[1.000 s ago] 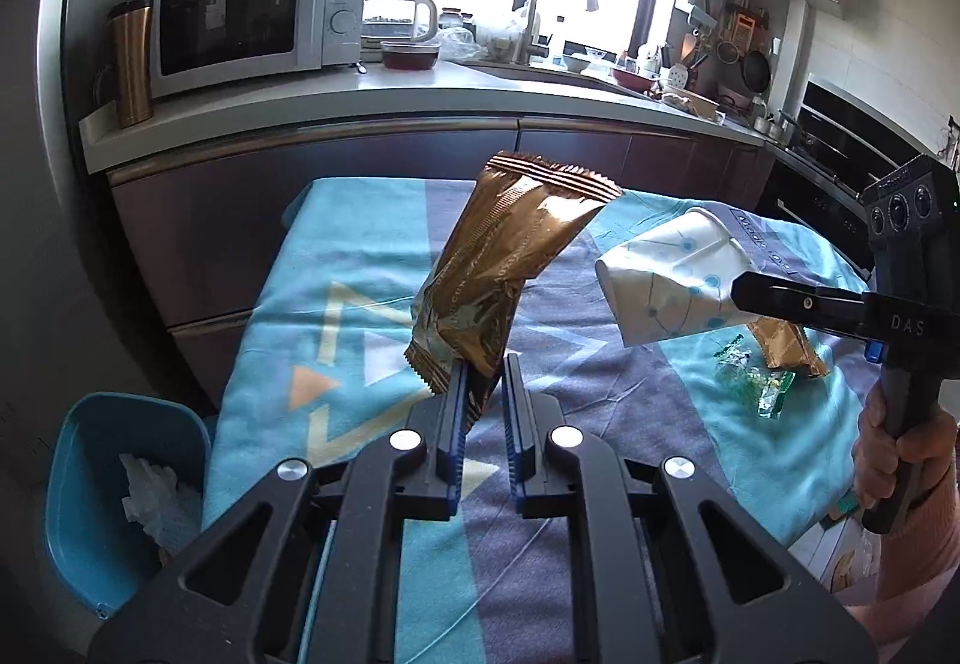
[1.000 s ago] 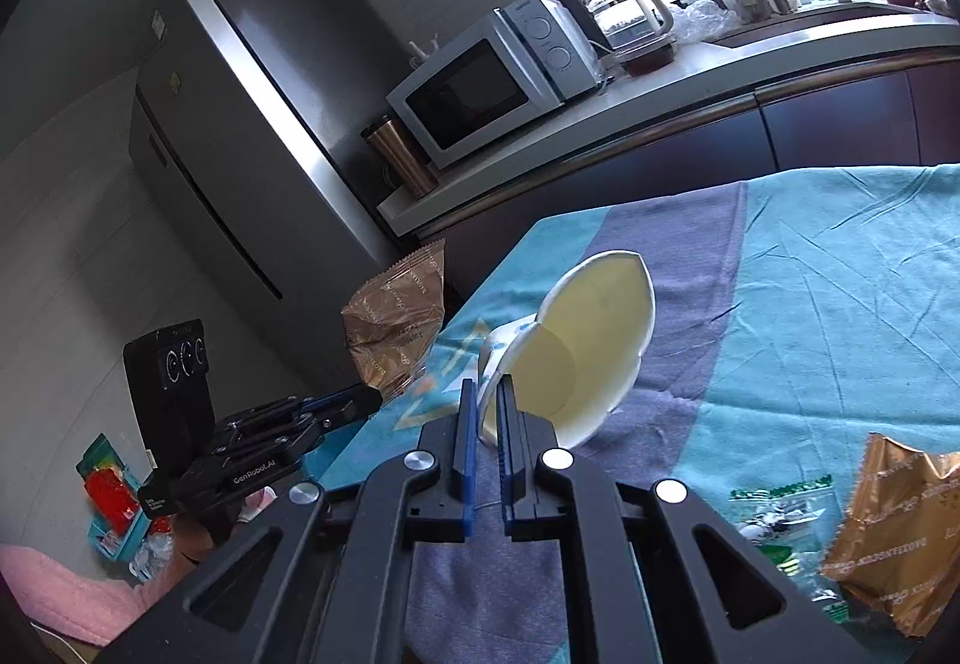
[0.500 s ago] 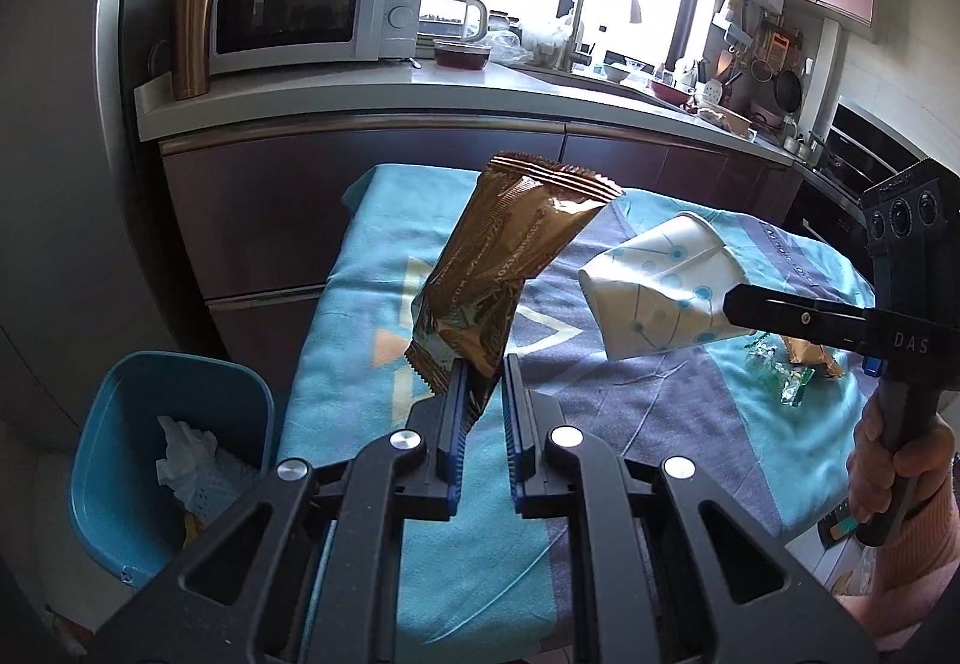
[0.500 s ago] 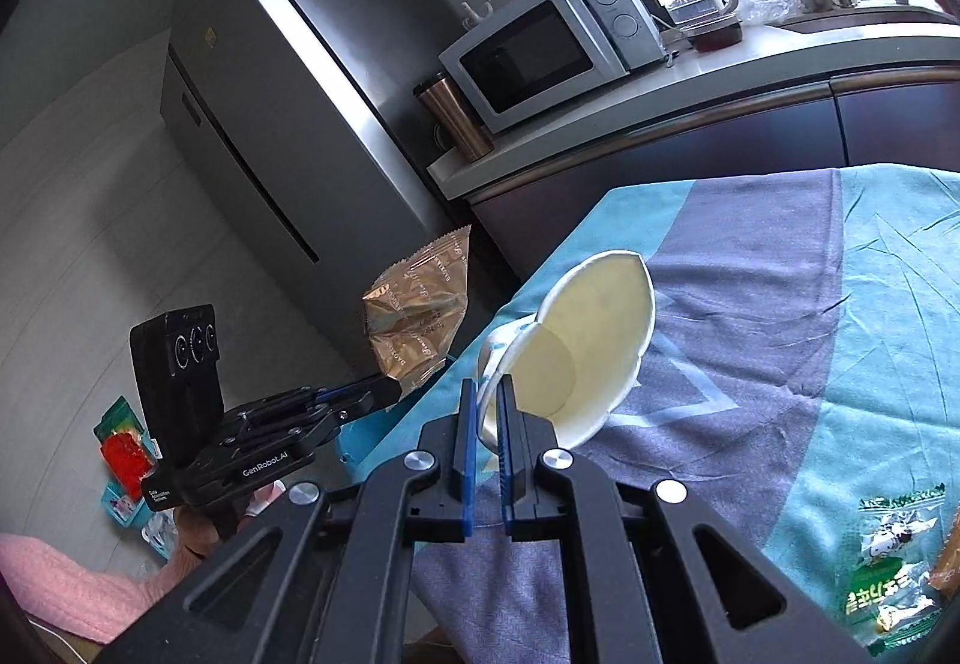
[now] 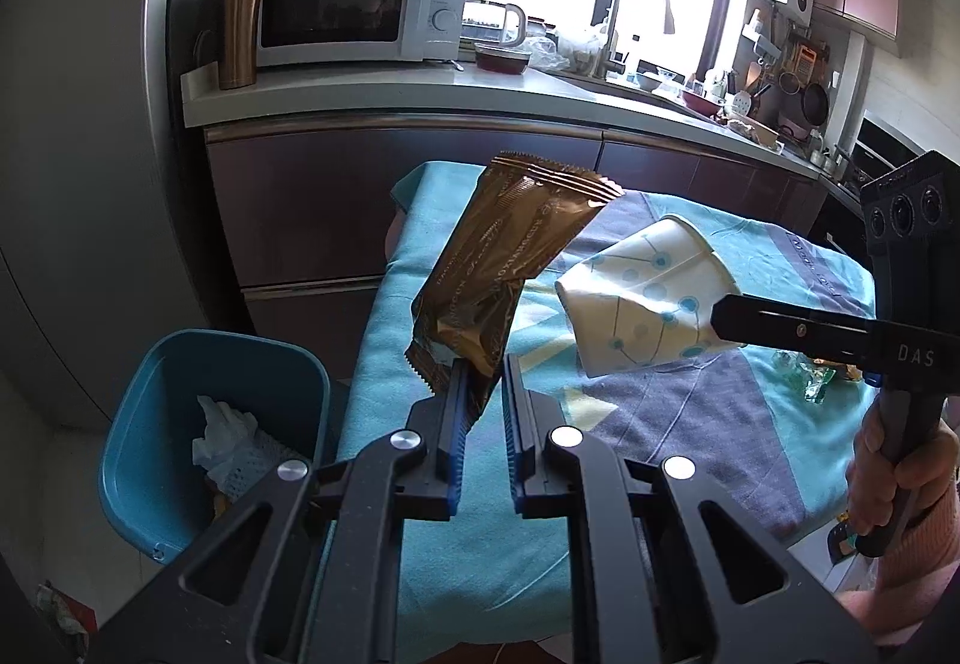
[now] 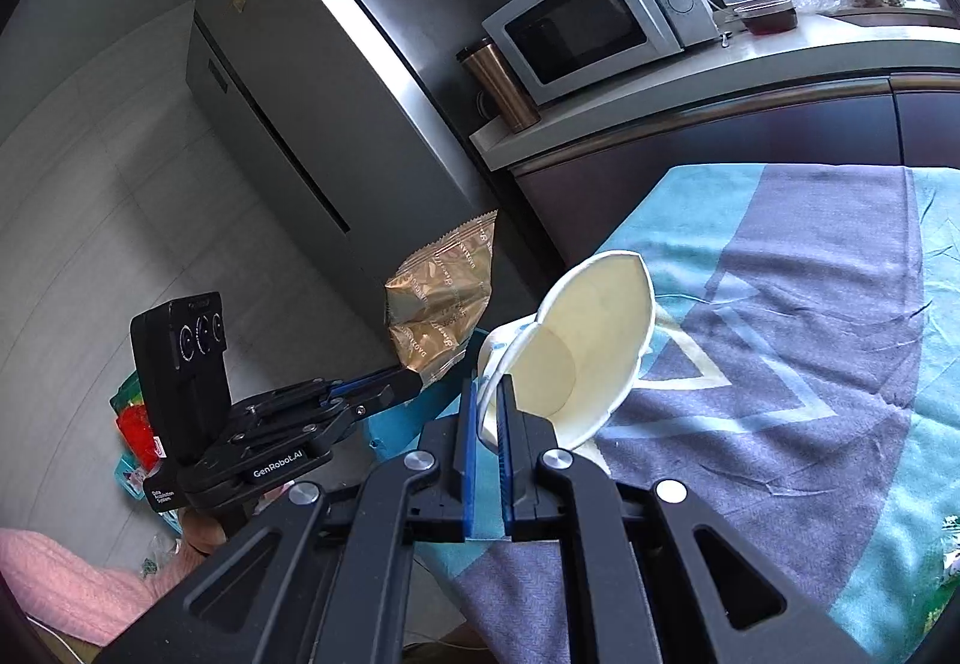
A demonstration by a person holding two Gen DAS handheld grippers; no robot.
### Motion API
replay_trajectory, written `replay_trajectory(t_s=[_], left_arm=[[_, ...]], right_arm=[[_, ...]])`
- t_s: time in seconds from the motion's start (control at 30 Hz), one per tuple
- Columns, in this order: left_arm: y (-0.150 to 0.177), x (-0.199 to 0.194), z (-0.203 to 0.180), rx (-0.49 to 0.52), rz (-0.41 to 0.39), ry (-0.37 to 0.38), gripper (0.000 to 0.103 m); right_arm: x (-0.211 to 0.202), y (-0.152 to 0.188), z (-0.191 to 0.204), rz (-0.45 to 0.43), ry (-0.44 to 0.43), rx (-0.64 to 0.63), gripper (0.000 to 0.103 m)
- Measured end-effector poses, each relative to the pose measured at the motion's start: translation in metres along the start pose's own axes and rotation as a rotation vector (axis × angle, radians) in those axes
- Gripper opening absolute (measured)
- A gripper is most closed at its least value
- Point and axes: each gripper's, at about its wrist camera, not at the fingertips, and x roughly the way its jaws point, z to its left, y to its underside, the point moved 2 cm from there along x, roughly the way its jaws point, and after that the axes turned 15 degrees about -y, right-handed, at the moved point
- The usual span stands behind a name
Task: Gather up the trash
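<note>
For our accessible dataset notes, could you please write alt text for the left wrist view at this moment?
The left gripper pinches a gold-brown snack wrapper upright above a teal and purple tablecloth, with a blue trash bin holding crumpled paper at lower left. At right, the right gripper holds a crushed paper cup; a kitchen counter with a microwave lies behind.

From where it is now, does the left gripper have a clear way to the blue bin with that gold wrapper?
Probably yes. The left gripper, shut on the gold wrapper, hangs past the table edge. The blue bin stands open-topped just down-left, nothing between.
</note>
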Motion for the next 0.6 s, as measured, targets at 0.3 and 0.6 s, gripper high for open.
replay_trajectory(t_s=[0.3,0.6], left_arm=[[0.007,-0.004,0.025,-0.032,0.004,-0.039,0.012],[0.012,-0.006,0.042,-0.058,0.010,-0.071,0.012]], right_arm=[[0.025,-0.001,0.008,0.031,-0.040,-0.005,0.005],[0.044,-0.001,0.015,0.062,-0.068,-0.011,0.005]])
